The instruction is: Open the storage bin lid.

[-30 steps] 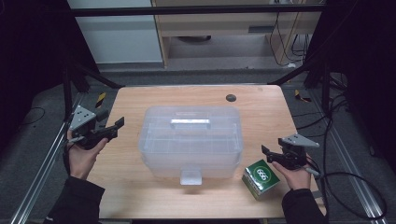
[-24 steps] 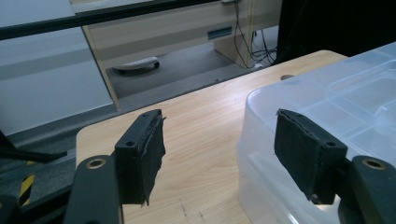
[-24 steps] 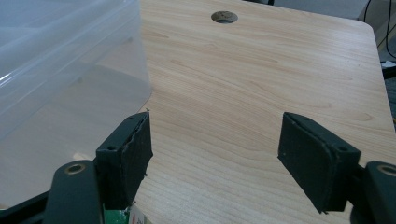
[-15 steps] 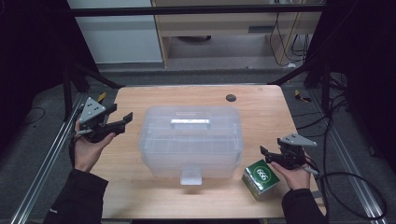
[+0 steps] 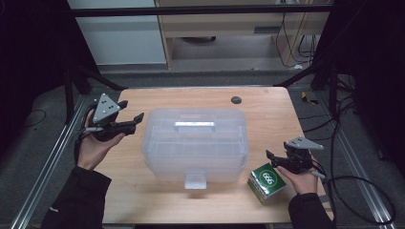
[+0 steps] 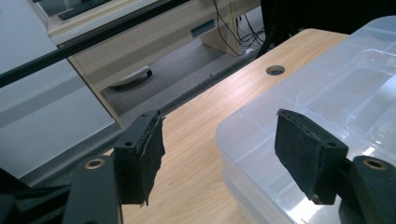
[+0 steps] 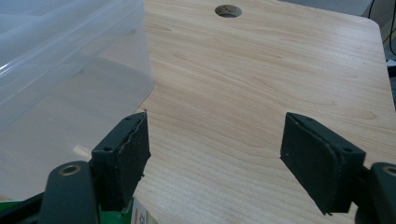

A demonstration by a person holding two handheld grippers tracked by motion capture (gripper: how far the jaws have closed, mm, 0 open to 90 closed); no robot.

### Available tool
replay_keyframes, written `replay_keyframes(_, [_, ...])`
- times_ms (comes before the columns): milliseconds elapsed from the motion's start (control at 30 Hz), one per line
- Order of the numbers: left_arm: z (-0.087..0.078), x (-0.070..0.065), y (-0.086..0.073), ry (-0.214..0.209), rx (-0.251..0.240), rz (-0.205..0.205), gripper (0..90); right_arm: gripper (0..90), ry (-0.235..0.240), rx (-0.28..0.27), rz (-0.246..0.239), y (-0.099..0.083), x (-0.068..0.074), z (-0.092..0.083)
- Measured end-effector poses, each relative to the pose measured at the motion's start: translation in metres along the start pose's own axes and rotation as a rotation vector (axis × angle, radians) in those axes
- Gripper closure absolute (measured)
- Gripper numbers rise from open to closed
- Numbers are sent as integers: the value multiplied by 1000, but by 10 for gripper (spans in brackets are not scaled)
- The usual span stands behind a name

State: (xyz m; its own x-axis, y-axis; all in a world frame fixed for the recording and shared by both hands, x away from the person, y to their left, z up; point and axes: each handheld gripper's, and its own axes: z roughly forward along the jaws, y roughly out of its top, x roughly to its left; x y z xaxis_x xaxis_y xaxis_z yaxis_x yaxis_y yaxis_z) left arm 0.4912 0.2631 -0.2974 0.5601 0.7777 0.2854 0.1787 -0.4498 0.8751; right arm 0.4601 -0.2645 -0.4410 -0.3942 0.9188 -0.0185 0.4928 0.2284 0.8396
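— Left gripper (image 5: 128,120): since a second ago it has come up off the table's left edge and in toward the clear plastic bin (image 5: 195,143). Jaws stand wide apart, nothing between them. In the left gripper view the near corner of the bin's lid (image 6: 299,116) sits right ahead of the pads.

— And the other one?

— Right gripper (image 5: 276,159): hasn't shifted. It hovers low at the near right of the wooden table (image 5: 267,102), just over the green box (image 5: 266,182) (white "666" on top, as far as I can read it). Jaws wide, gripping nothing; only bare tabletop shows between them in the right gripper view.

— So what's in hand?

— My guess is the bin. It sits mid-table, lid on, front latch (image 5: 195,181) down. The left approach looks like a reach for the lid's end; nothing is touched yet, so no step is done.
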Motion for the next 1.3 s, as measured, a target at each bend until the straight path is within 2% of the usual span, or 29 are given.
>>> replay_keyframes(67, [1,-1,2,-3,4,11,325,243,1,2,0,0,0,0])
replay_keyframes(167, [1,-4,6,-8,29,55,334,243,5,6,-1,-1,0,1])
replay_keyframes(200, [2,-8,9,-22,35,73,337,241,4,8,-3,-1,0,1])
replay_keyframes(367, [2,-12,16,-38,51,111,350,245,17,4,16,-1,0,2])
replay_keyframes(400, [2,-14,20,-45,64,140,350,246,18,4,18,-1,0,2])
replay_keyframes(433, [2,-14,20,-45,64,140,350,246,18,4,18,-1,0,2])
replay_keyframes(467, [-1,-18,21,-36,93,128,350,250,19,5,21,-1,0,2])
replay_keyframes(500, [-1,-18,23,-42,88,141,350,255,19,6,22,-1,0,2])
replay_keyframes(533, [0,-18,27,-60,69,175,351,260,19,8,22,0,0,2])
replay_keyframes(600, [0,-22,31,-72,71,200,353,274,18,16,24,-1,0,2])
replay_keyframes(800, [4,-29,35,-91,80,234,354,294,25,23,38,0,1,2])
replay_keyframes(867, [6,-33,37,-107,90,257,353,295,13,23,34,0,0,2])
replay_keyframes(933, [6,-34,37,-112,89,262,353,298,11,22,32,1,0,2])
replay_keyframes(1100, [11,-45,41,-140,98,313,348,298,2,23,31,1,0,3])
replay_keyframes(1300, [14,-53,44,-149,119,336,345,297,2,12,39,2,-1,2])
